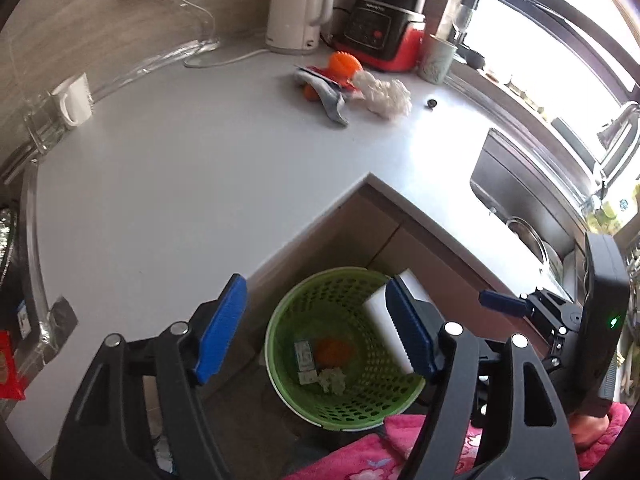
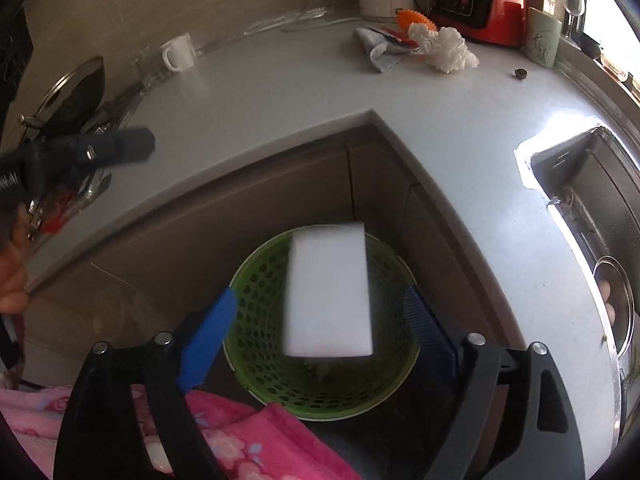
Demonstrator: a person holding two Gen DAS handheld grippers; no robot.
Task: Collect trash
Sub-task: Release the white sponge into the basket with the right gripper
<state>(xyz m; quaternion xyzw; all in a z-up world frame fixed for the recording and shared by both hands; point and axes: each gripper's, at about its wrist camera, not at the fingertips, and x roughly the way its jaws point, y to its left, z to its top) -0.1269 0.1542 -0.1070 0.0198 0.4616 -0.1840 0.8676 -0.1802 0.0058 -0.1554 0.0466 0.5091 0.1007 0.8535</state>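
Through the left wrist view, the left tongs (image 1: 316, 330) hang open over the green basket (image 1: 280, 344) that stands on the floor in the inner corner of the table (image 1: 180, 168). Nothing sits between their blue pads. Down in the basket lie an orange lump, a scrap of white paper and a small printed packet. A white block (image 1: 382, 320) shows just behind the right-hand pad, over the basket's far side. The right tongs (image 1: 504, 304) reach in from the right edge. Far back on the table, near the kettle (image 1: 296, 8) and the red blender (image 1: 384, 28), more rubbish waits: crumpled tissue (image 1: 386, 94), a grey rag (image 1: 330, 98) and an orange spiky ball (image 1: 344, 64).

Through the right wrist view, the right tongs (image 2: 320, 334) stand wide open, with the white block (image 2: 330, 292) between the pads but clear of both. It looks blurred, so I judge it is dropping loose over the basket (image 2: 256, 320). The left tongs (image 2: 116, 148) show at the left edge as a dark blur.

The block reaches across the back rim, so it could clip the edge and tip out onto the floor, or lodge across the top. A pink flowered cloth (image 2: 240, 440) lies just beside the near rim; a bump from it could shift the light basket. Reaching next for the far pile, a hand could knock the mug (image 2: 180, 52) or the wine glass (image 2: 574, 0).
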